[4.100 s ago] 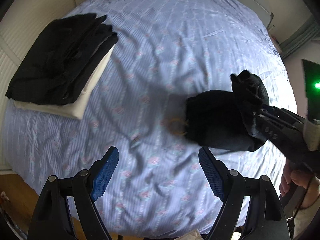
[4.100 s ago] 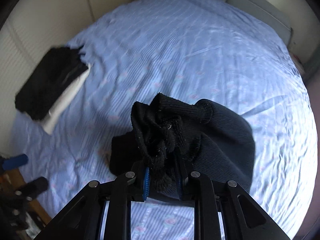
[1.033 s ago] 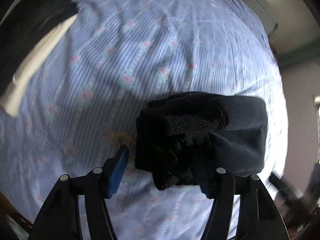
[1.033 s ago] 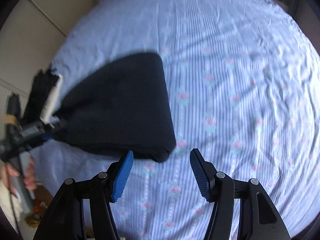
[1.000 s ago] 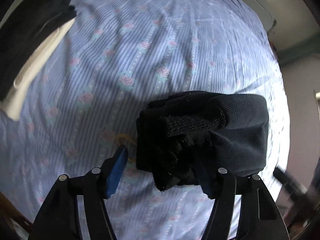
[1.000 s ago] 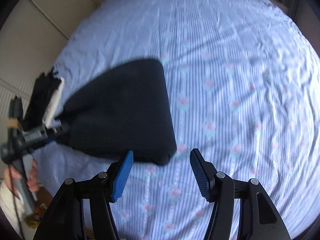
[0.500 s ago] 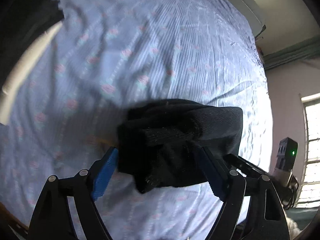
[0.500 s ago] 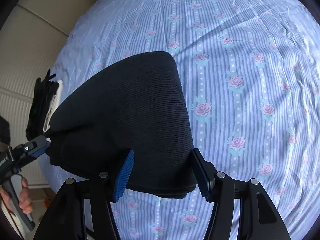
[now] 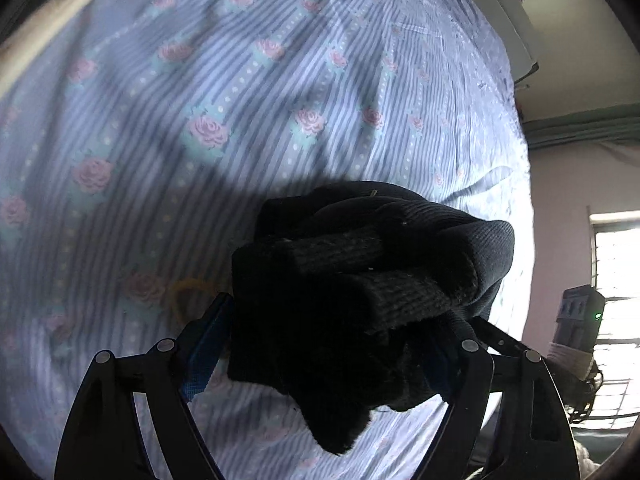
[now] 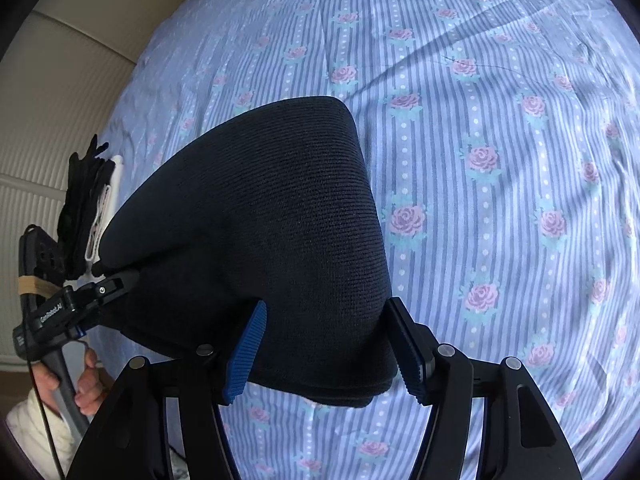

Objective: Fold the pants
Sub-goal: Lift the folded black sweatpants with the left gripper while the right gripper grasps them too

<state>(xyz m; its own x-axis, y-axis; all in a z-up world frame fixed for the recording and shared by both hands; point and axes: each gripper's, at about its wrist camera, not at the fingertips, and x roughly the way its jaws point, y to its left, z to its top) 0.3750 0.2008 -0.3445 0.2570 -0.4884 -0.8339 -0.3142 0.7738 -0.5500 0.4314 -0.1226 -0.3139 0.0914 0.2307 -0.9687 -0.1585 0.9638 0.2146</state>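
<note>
My left gripper [image 9: 324,352] had its blue-padded fingers [image 9: 202,354] spread wide around the bunched end of the folded dark knitted pants [image 9: 360,288], the fabric filling the gap from one pad to the other; I could not tell whether the pads were truly squeezing it or only resting against its sides. That view showed the ragged side of the bundle: ribbed cuffs and loose layers stacked on one another, with a flap hanging down between the fingers. My right gripper [image 10: 324,354] bracketed the opposite end with its fingers [image 10: 246,356] also spread, the pads lying against the cloth's flanks. From there the pants [image 10: 260,232] looked like a smooth, rounded fold with no loose edges showing.

The bundle sat on the blue striped bedsheet with pink roses [image 10: 500,160], which filled both views. Only the right wrist view showed my left hand [image 10: 66,384] gripping its handle at the far side, and behind it a stack of folded black and white clothes [image 10: 86,208] near the sheet's edge. Only the left wrist view showed a small yellowish ring mark [image 9: 188,300] on the sheet just beside the bundle, and a bright window [image 9: 616,280] at the right.
</note>
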